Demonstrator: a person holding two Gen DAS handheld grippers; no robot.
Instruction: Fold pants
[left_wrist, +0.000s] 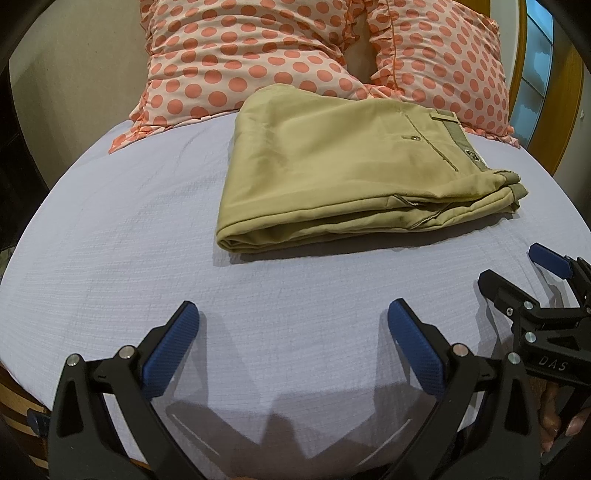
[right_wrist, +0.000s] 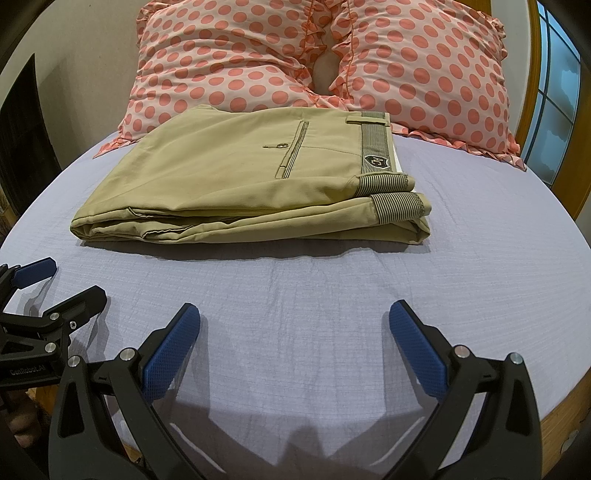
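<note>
Left wrist view shows the khaki pants (left_wrist: 351, 173) lying in a compact folded stack on the lavender bed (left_wrist: 110, 258), just before the polka-dot pillows (left_wrist: 258, 55). The left claw (left_wrist: 293, 347) and the right claw (right_wrist: 295, 347) both hover spread and empty, well short of the stack. The folding looks finished; at most a light smoothing or squaring remains.

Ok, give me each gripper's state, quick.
Left gripper: open, holding nothing, short of the folded pants.
Right gripper: open, holding nothing.
</note>
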